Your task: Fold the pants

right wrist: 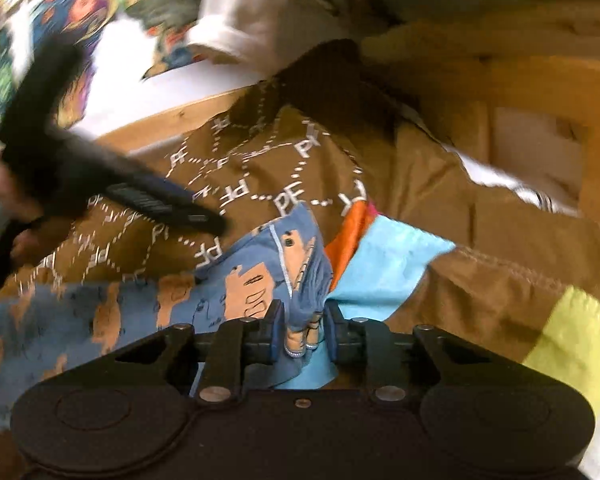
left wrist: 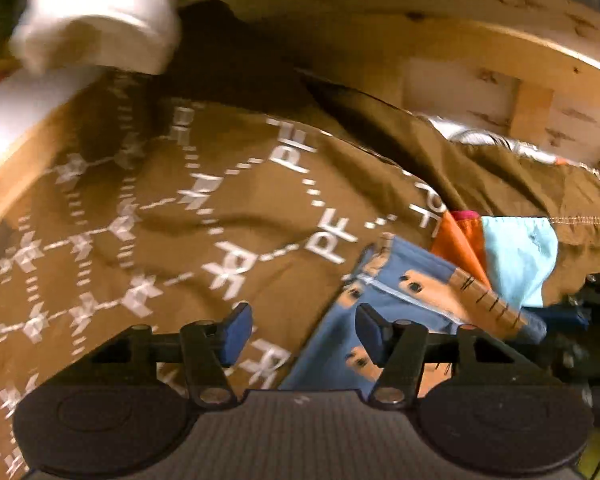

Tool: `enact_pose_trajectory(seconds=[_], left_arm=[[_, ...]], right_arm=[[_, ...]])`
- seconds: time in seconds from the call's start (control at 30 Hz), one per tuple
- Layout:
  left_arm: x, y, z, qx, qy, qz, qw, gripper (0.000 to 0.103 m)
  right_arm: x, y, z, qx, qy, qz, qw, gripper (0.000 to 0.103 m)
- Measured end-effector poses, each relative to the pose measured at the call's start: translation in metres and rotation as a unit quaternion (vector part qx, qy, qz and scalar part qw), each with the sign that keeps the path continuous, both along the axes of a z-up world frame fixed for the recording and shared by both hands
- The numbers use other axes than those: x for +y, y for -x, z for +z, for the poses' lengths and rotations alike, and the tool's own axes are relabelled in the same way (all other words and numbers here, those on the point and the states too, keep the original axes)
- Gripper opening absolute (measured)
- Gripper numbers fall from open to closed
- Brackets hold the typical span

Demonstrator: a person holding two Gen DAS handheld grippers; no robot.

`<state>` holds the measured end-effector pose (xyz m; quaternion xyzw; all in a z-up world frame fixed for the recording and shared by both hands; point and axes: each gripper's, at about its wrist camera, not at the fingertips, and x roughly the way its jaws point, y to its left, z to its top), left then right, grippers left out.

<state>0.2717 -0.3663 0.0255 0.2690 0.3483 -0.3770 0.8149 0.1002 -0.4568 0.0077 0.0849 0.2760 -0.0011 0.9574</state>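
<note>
The pants (right wrist: 112, 312) are blue with orange bear-like prints; they lie across brown cloth printed with white "PF" marks (left wrist: 204, 216). My right gripper (right wrist: 302, 332) is shut on a bunched edge of the pants, with fabric pinched between the blue pads. In the right wrist view my left gripper (right wrist: 216, 226) shows as a blurred black tool held in a hand at the left, above the pants. In the left wrist view my left gripper (left wrist: 302, 334) is open and empty just over the pants' edge (left wrist: 396, 284).
A patchwork with orange (right wrist: 346, 248), light blue (right wrist: 384, 268) and yellow-green (right wrist: 580, 340) panels lies under the pants. A wooden bed frame or board (left wrist: 480, 60) rises behind. A white sleeve (left wrist: 96, 12) is at top left. Colourful patterned fabric (right wrist: 60, 8) lies far left.
</note>
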Motion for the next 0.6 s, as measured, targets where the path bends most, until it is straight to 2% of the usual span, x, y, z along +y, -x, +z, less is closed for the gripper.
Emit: enact_pose_trajectory(seconds=[0.1, 0.2, 0.3, 0.4, 0.53, 0.6], left_arm=[[-0.015, 0.001, -0.022, -0.009, -0.030, -0.005, 0.9995, 0.057], [-0.020, -0.001, -0.036, -0.012, -0.030, 0.002, 0.9995, 0.057], [-0.014, -0.002, -0.039, -0.011, -0.018, -0.004, 0.9998, 0.057], [-0.006, -0.002, -0.042, -0.010, -0.001, -0.006, 0.9999, 0.058], [0.002, -0.002, -0.048, -0.017, 0.016, -0.011, 0.9997, 0.058], [0.005, -0.003, -0.050, -0.016, 0.023, -0.012, 0.9995, 0.058]], right_arm=[[0.007, 0.001, -0.001, 0.003, 0.036, 0.017, 0.999, 0.023], [0.005, 0.003, 0.001, -0.007, 0.050, 0.013, 0.999, 0.029], [-0.003, 0.005, 0.005, -0.027, 0.050, 0.005, 0.998, 0.031], [-0.011, 0.003, 0.007, -0.034, 0.021, 0.006, 0.999, 0.031], [-0.010, 0.006, 0.013, -0.073, 0.018, 0.026, 0.997, 0.031], [-0.010, 0.000, 0.011, -0.065, 0.010, 0.034, 0.997, 0.033]])
